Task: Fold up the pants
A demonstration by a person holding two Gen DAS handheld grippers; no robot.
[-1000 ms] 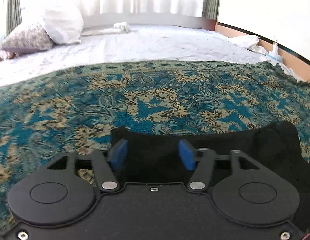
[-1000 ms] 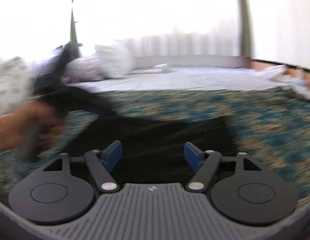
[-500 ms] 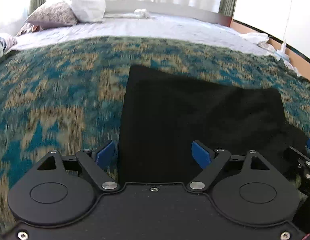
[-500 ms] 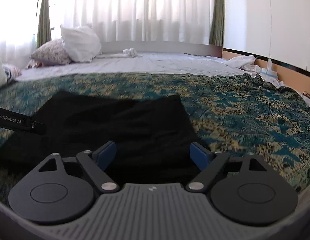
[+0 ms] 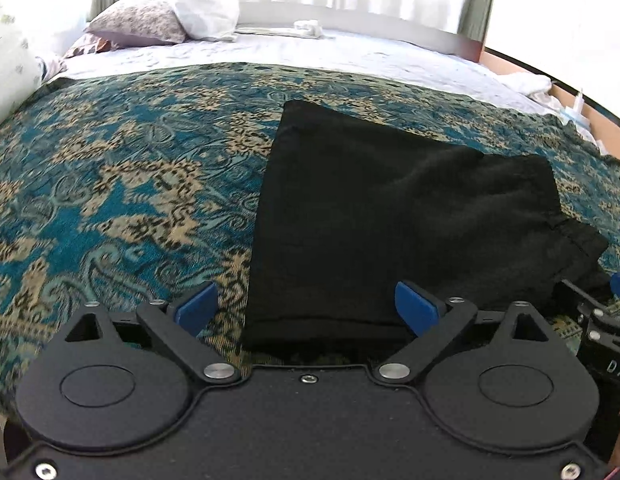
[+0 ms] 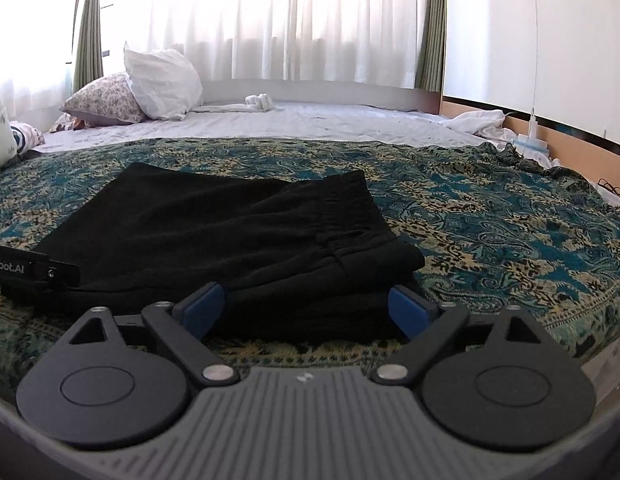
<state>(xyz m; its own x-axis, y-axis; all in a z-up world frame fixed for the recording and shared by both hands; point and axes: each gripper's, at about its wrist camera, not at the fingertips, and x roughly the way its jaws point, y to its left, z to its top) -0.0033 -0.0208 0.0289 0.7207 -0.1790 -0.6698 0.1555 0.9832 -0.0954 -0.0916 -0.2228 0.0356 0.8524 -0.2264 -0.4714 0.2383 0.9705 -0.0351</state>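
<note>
The black pants [image 5: 390, 216] lie folded in a flat stack on the teal patterned blanket [image 5: 122, 184]. They also show in the right wrist view [image 6: 230, 236], with the waistband at the right end. My left gripper [image 5: 306, 308] is open and empty, just in front of the stack's near left corner. My right gripper [image 6: 306, 310] is open and empty, in front of the stack's near right end. The right gripper's tip shows at the right edge of the left wrist view [image 5: 606, 320]; the left gripper's body shows at the left of the right wrist view [image 6: 30, 272].
The blanket [image 6: 490, 216] covers the near part of a bed with a white sheet [image 6: 330, 120]. Pillows [image 6: 162, 84] lie at the far left by the curtained window. White cloth [image 6: 482, 122] and a cable lie at the right wall.
Both grippers have pulled back and risen from the pants and opened wider. The pants now lie still in a folded stack; the views have steadied.
</note>
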